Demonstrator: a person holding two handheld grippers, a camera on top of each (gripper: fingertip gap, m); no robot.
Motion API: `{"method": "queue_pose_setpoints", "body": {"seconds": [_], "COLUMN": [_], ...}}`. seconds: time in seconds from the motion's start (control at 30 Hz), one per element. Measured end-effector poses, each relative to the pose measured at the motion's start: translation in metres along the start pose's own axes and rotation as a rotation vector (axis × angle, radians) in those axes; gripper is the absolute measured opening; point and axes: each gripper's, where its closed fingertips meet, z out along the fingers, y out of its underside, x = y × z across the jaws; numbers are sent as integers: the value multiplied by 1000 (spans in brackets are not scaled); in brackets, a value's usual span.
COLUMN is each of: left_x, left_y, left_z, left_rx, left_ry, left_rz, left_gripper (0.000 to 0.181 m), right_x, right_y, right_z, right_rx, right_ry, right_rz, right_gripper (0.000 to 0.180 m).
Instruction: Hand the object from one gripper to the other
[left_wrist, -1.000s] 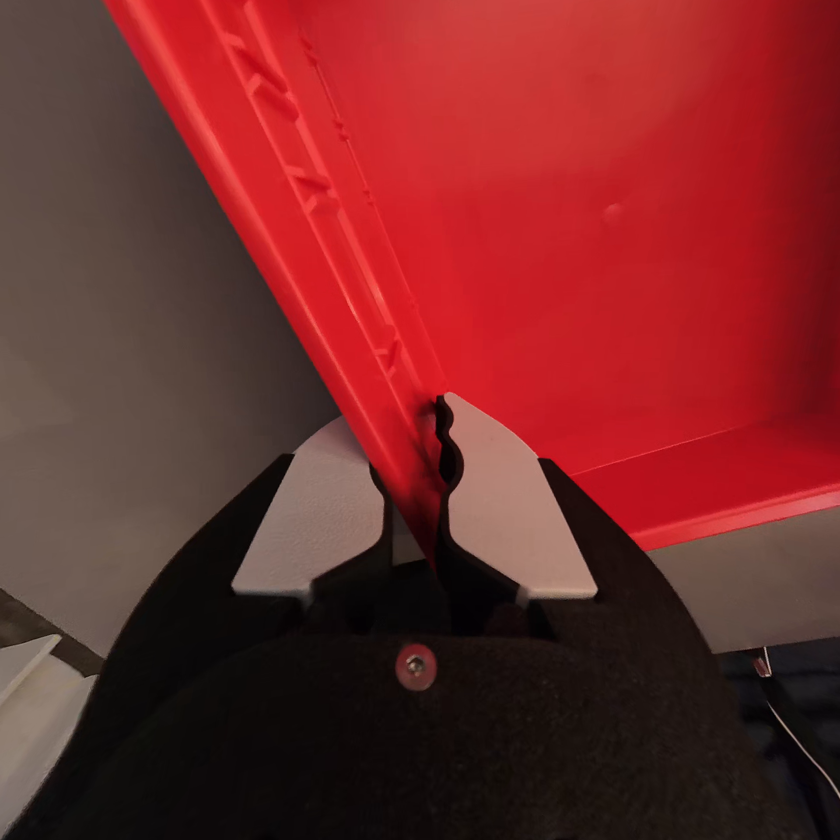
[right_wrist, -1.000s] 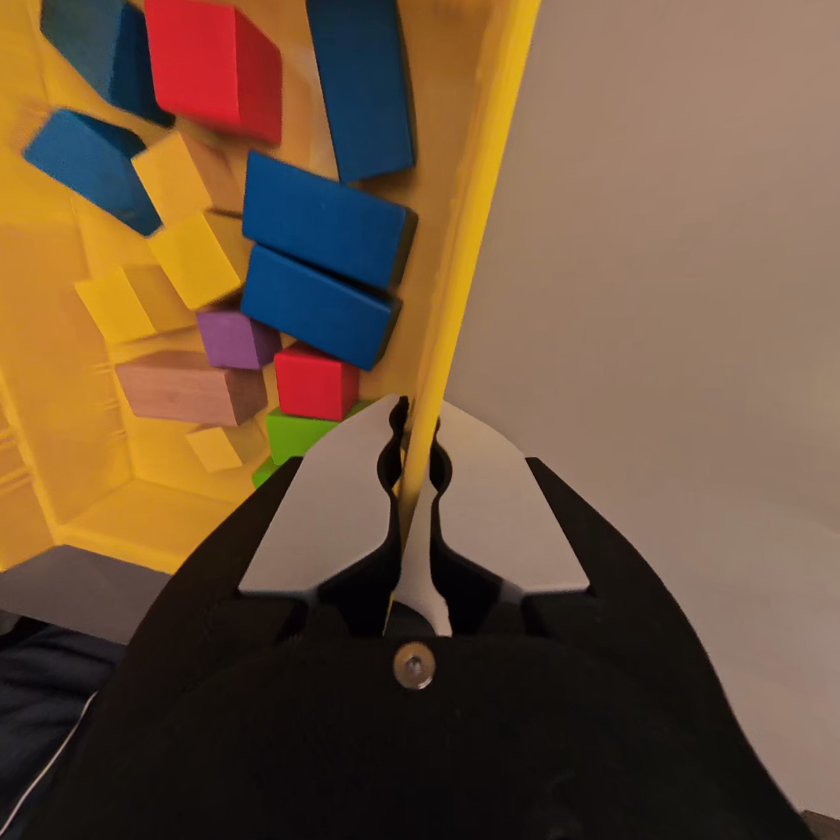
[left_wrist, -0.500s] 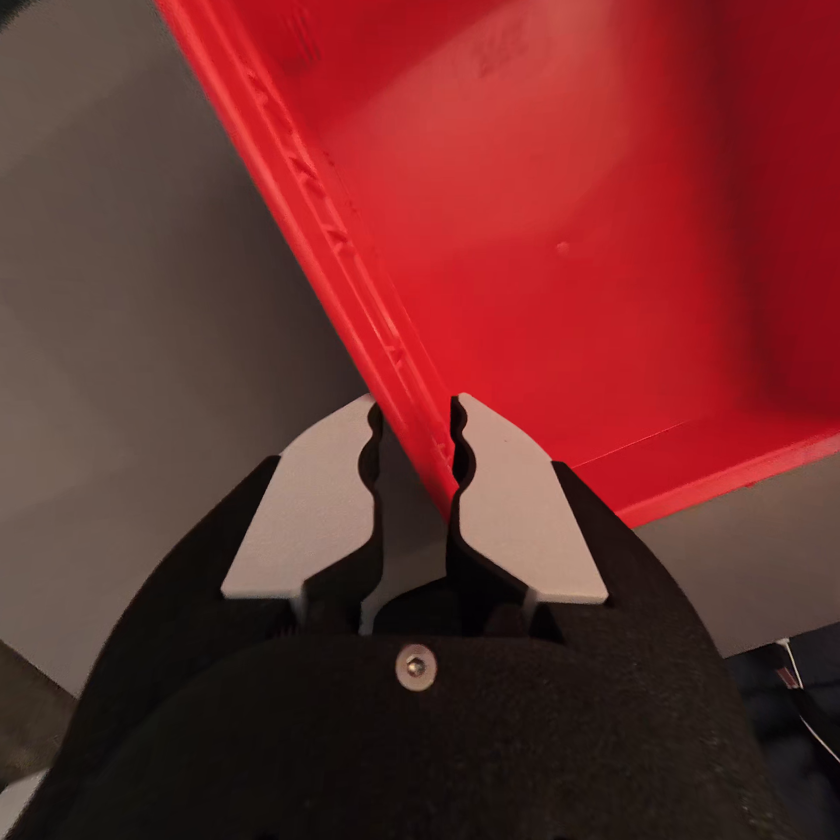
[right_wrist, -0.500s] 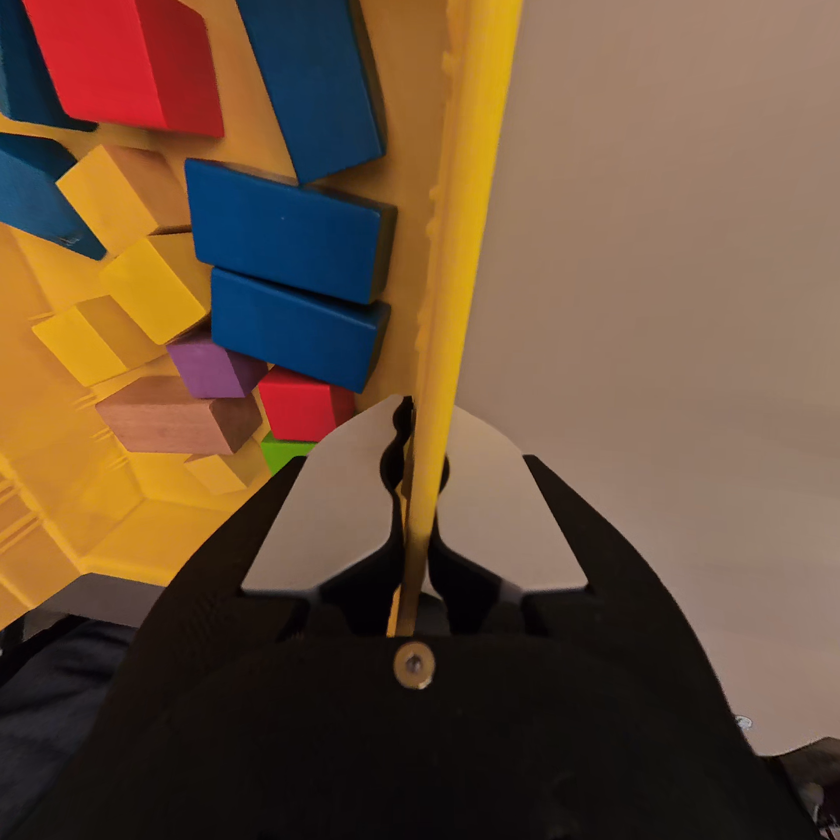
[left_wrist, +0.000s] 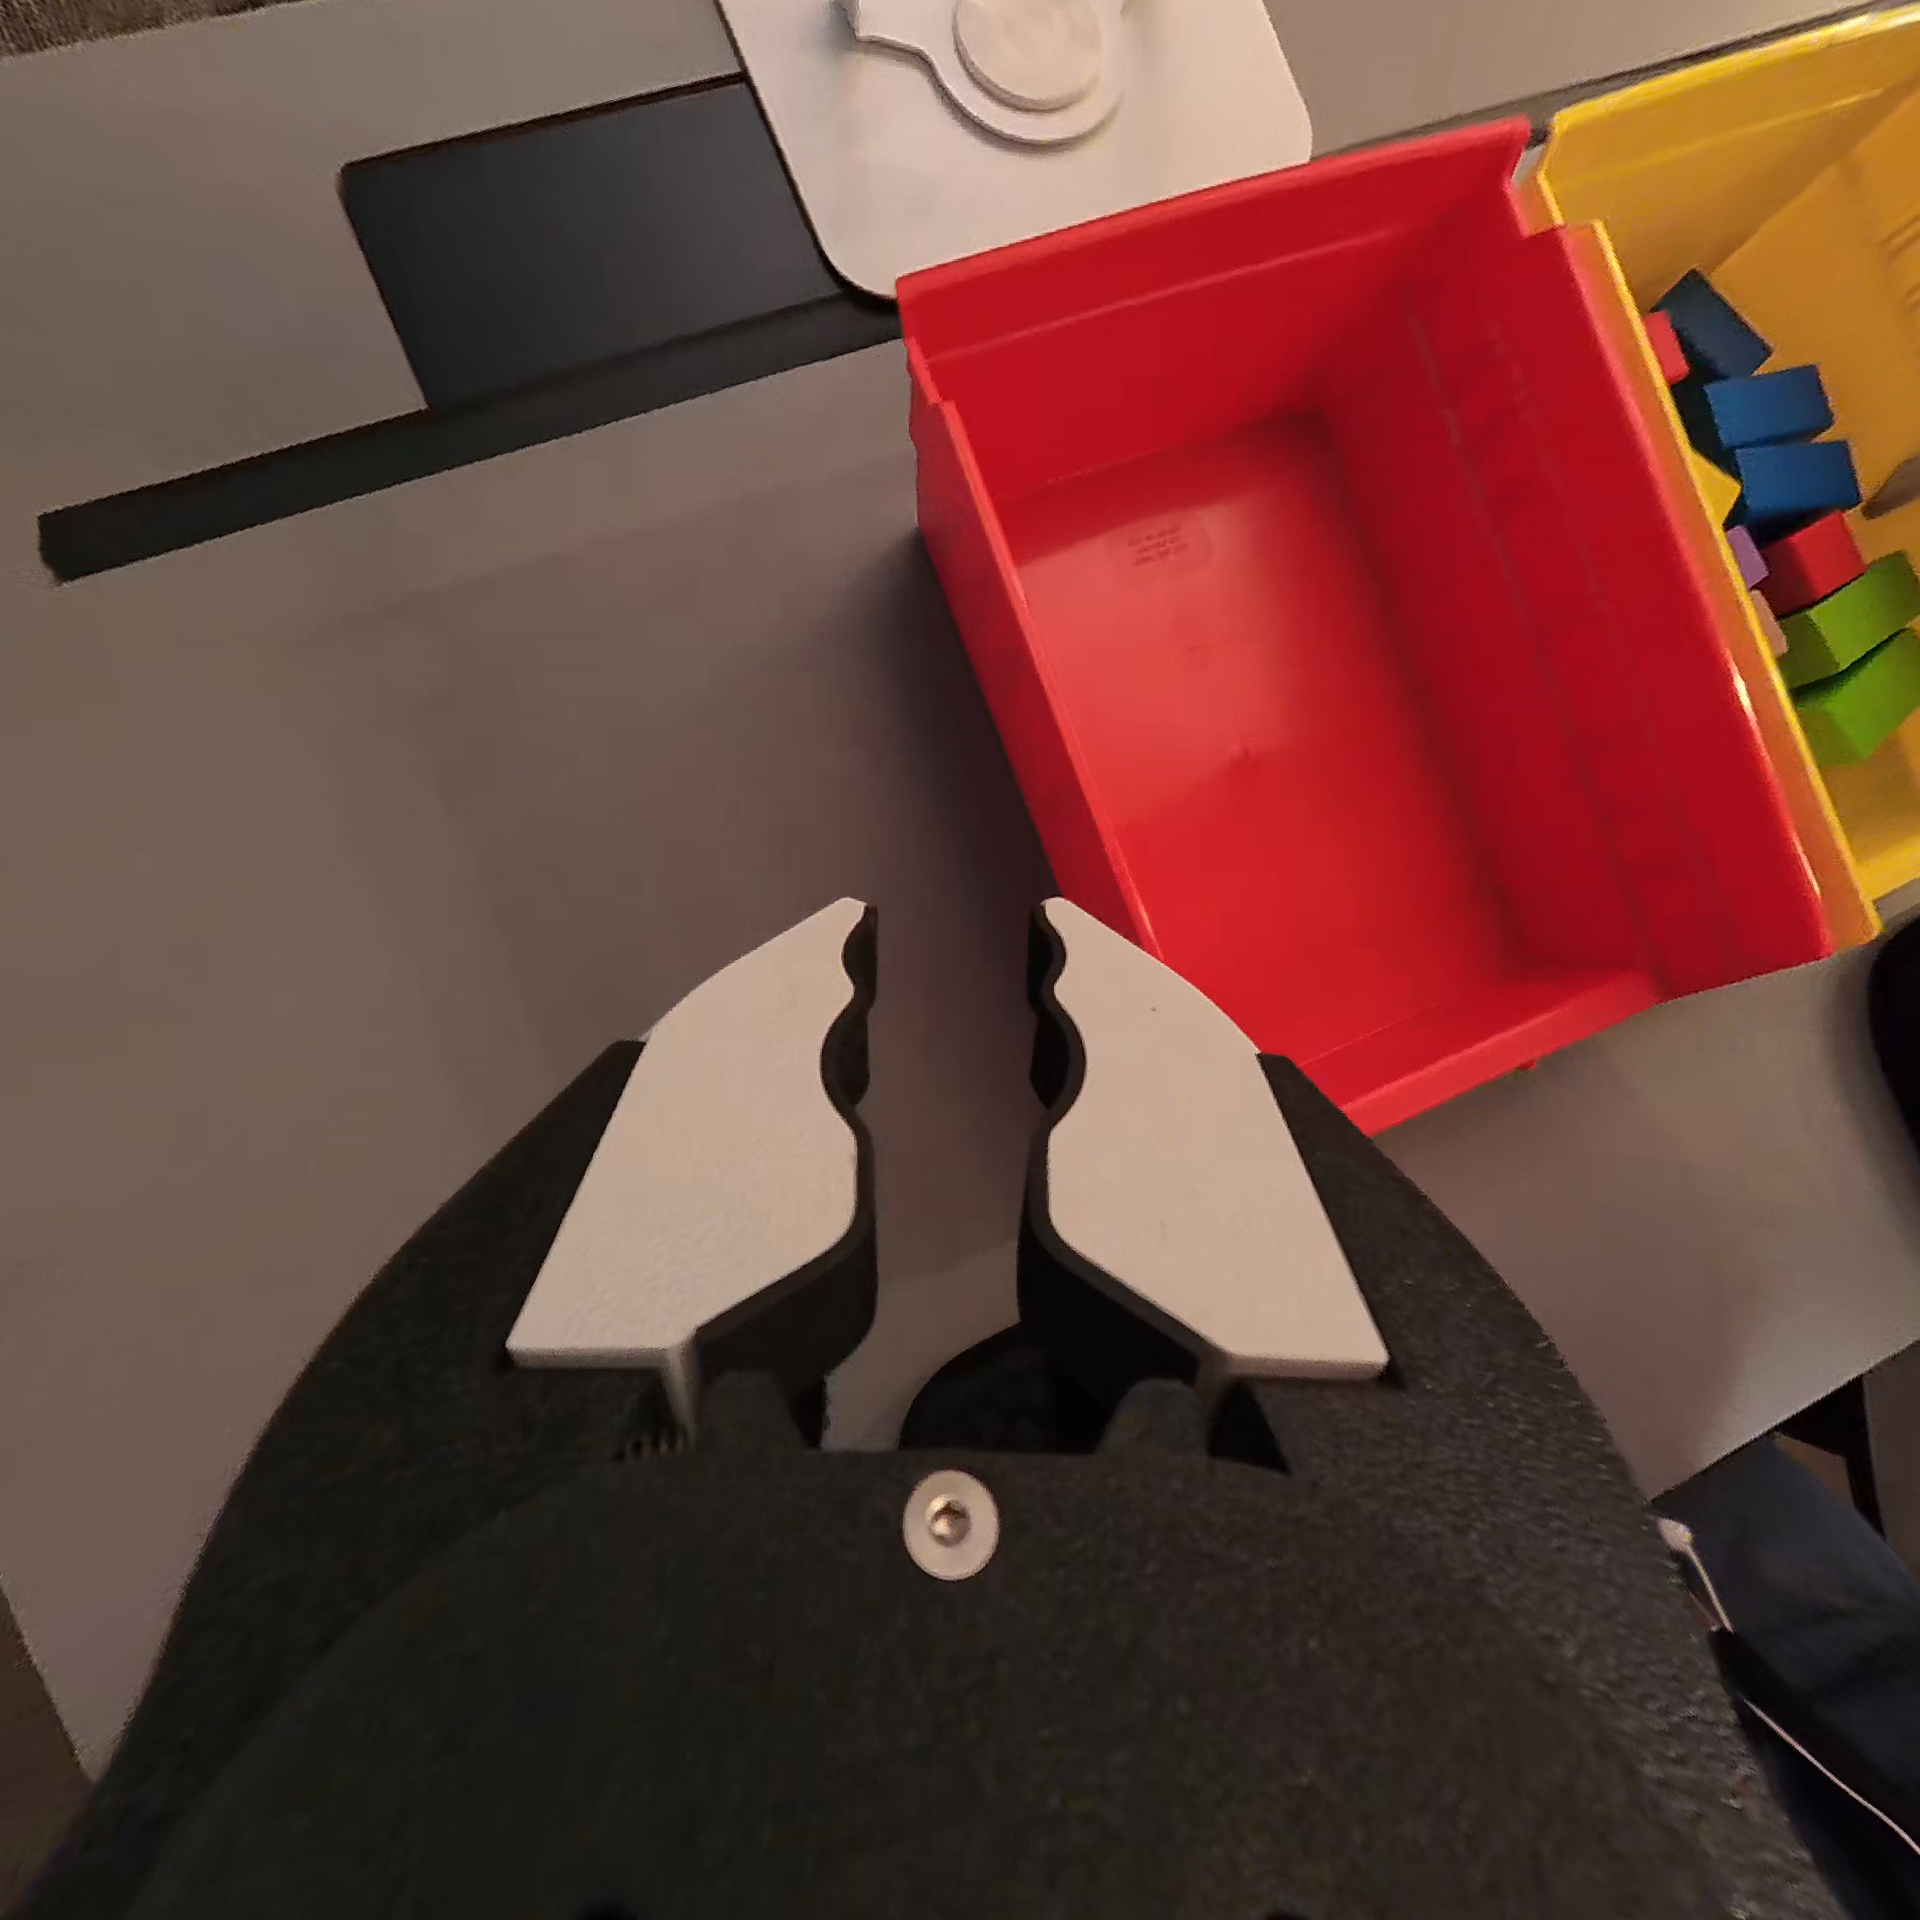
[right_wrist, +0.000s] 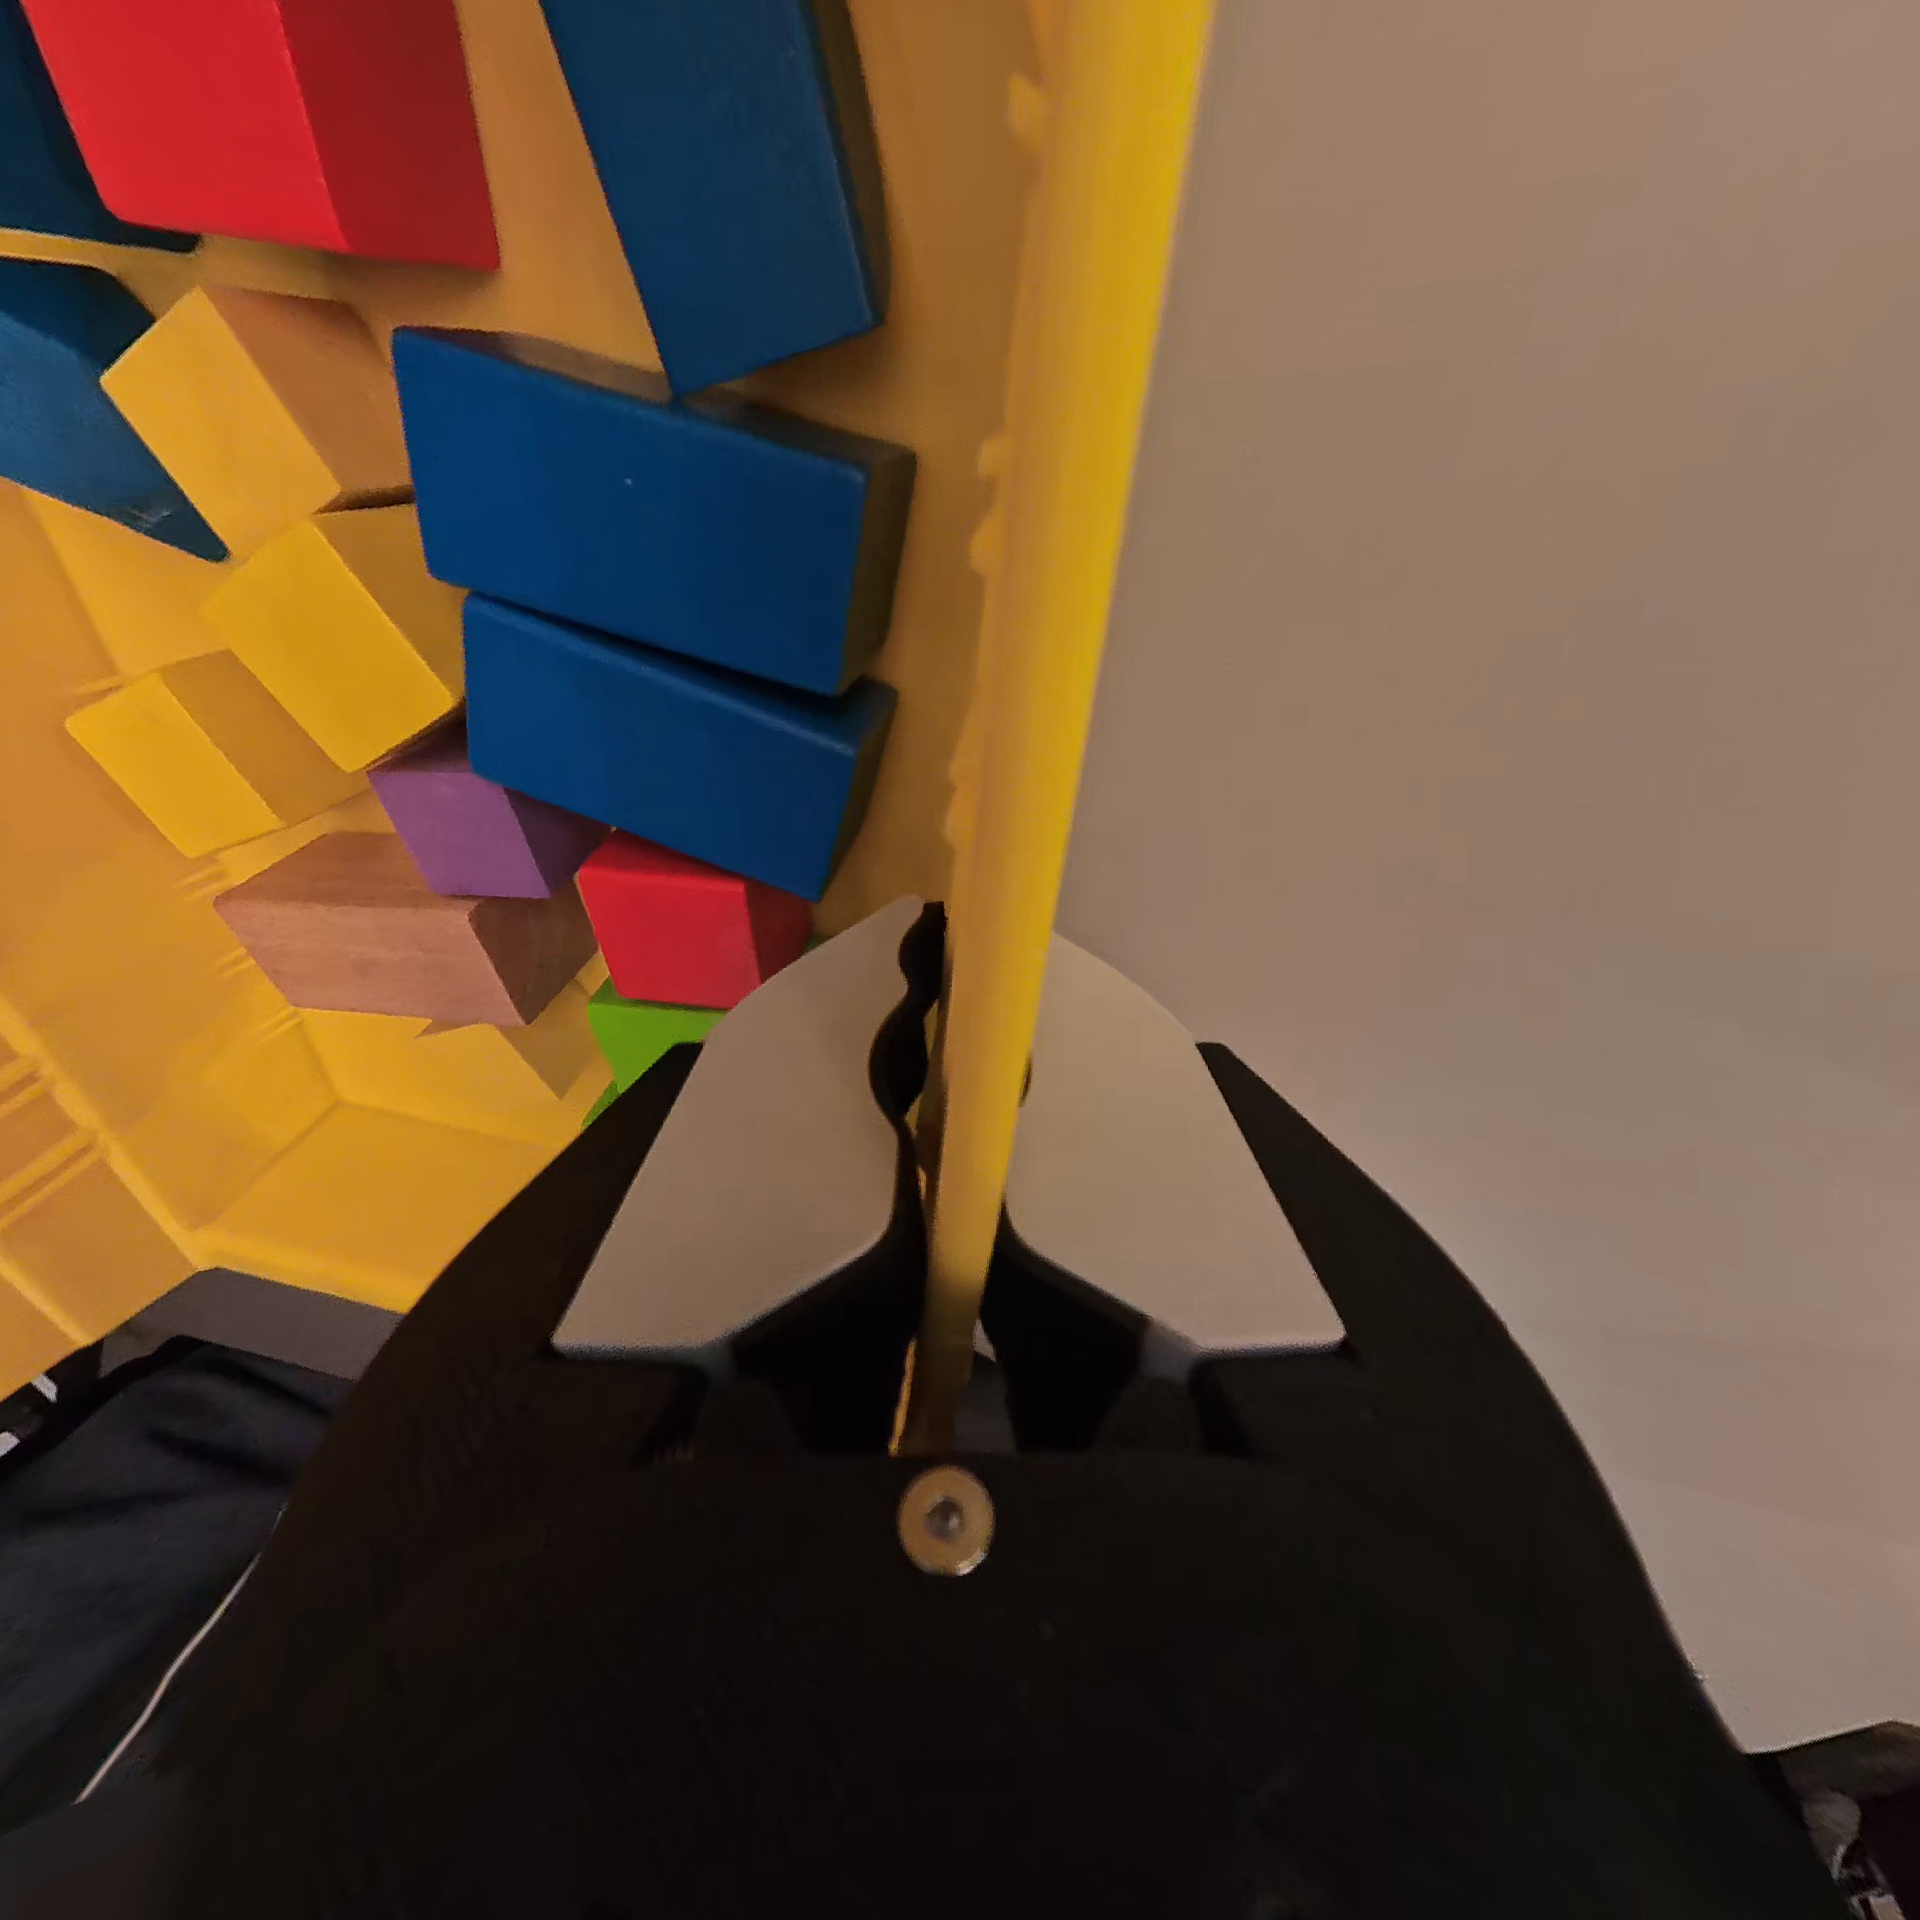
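My left gripper (left_wrist: 951, 925) is open and empty. It hangs over the grey table (left_wrist: 416, 779), left of the near corner of an empty red bin (left_wrist: 1299, 727). A yellow bin (left_wrist: 1714, 177) stands against the red bin's right side. My right gripper (right_wrist: 987, 935) is shut on the yellow bin's right wall (right_wrist: 1091, 520), one finger inside and one outside. Inside the yellow bin lie several wooden blocks: blue (right_wrist: 644, 509), red (right_wrist: 675, 920), purple (right_wrist: 457, 831), brown (right_wrist: 384, 935), yellow (right_wrist: 322, 634) and green (right_wrist: 634, 1029). Some of them also show in the left wrist view (left_wrist: 1766, 405).
A white flat plate with a round part (left_wrist: 1018, 114) lies at the table's far edge behind the red bin. A black strip (left_wrist: 468, 343) runs across the table at the far left. The table's near edge (left_wrist: 1766, 1413) is at the lower right.
My left gripper has let go of the red bin's wall, opened, and drawn back and up; the whole bin now shows on the table. My right gripper stays shut on the yellow bin's wall.
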Motion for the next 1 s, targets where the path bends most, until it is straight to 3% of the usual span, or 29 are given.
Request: {"method": "queue_pose_setpoints", "body": {"seconds": [0.43,0.67,0.83,1.0], "left_x": [-24,-27,-34,-45], "left_y": [7,4,2,6], "left_z": [-8,-19,-35,-59], "left_rx": [14,63,120,187], "left_ry": [42,60,53,26], "left_rz": [-76,-89,-113,-176], "left_gripper": [24,23,23,25], "right_x": [29,26,-3,-74], "right_y": [12,18,16,-6], "right_z": [-13,-62,-112,-136], "right_rx": [-19,1,-5,-1], "right_ry": [6,28,32,25], "right_rz": [-49,-56,-62,-156], "right_gripper": [5,5,4,4]}}
